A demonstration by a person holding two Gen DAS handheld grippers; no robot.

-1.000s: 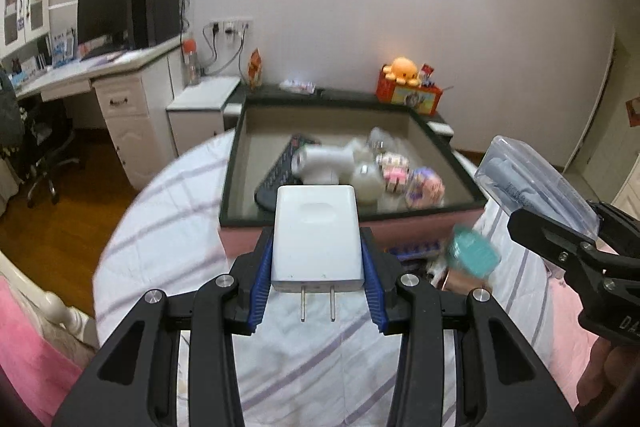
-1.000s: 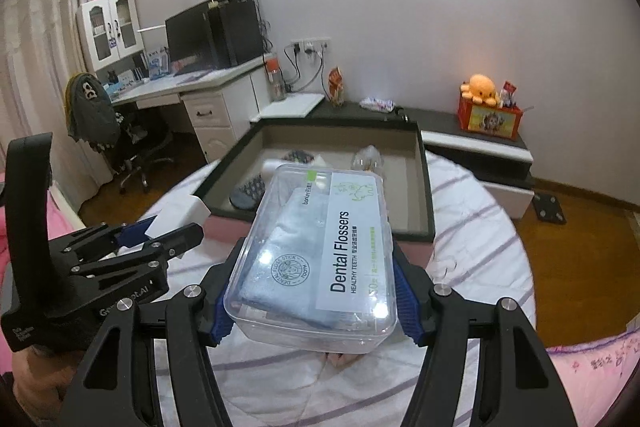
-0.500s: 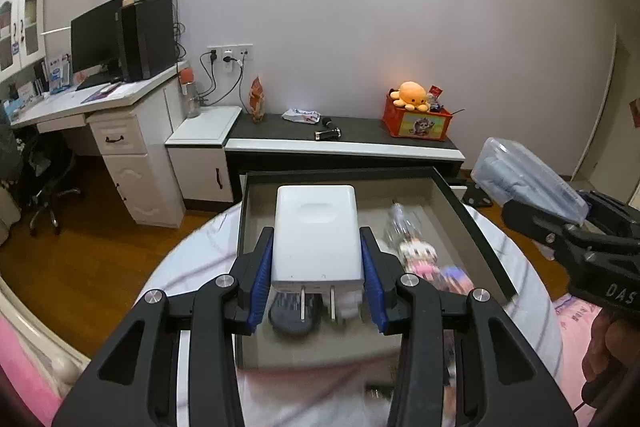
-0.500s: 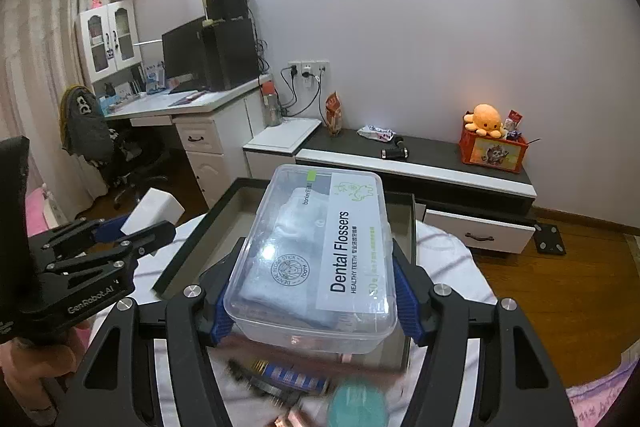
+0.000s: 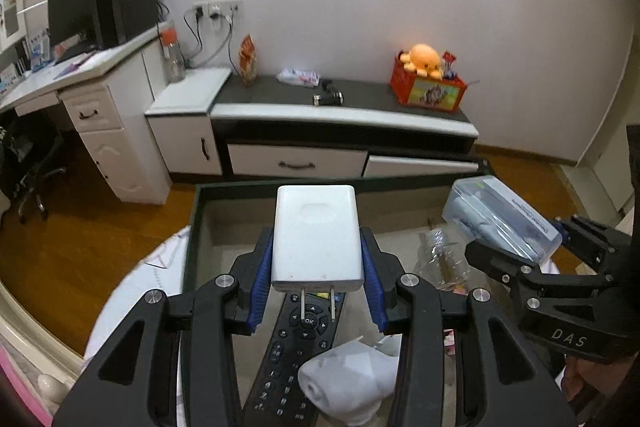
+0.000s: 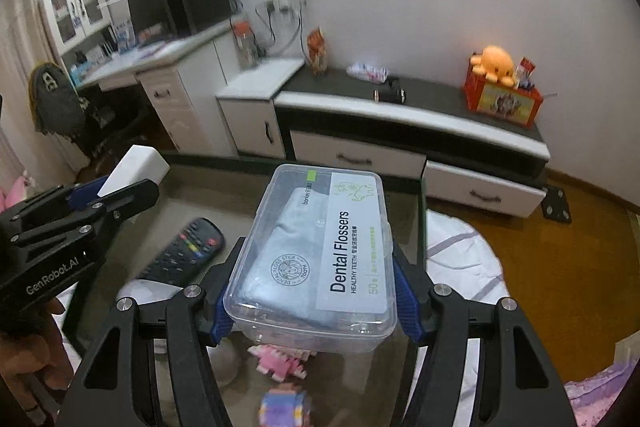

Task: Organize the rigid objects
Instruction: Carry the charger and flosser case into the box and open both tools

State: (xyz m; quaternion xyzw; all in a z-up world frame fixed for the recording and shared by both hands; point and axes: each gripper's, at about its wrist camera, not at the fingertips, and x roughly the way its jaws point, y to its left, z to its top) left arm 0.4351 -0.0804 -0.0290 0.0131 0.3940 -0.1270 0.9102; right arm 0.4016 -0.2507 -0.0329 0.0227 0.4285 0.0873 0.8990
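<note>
Left wrist view shows the left gripper (image 5: 318, 291) clamped on a white plug-in charger (image 5: 316, 235), prongs toward the camera, held above the dark-rimmed tray (image 5: 192, 227) where a remote control (image 5: 292, 347) and a white rolled cloth (image 5: 348, 379) lie. Right wrist view shows the right gripper (image 6: 308, 301) gripping a clear box of dental flossers (image 6: 316, 259) over the same tray, above pink block toys (image 6: 280, 367). Judged from this, the step is carrying both items in for placement. Next calls for lowering each onto bare tray floor beyond the remote, then easing the fingers apart.

The right hand-held gripper (image 6: 314, 291) clamps a dental flosser box (image 6: 316, 255) above the tray (image 6: 422, 211).
</note>
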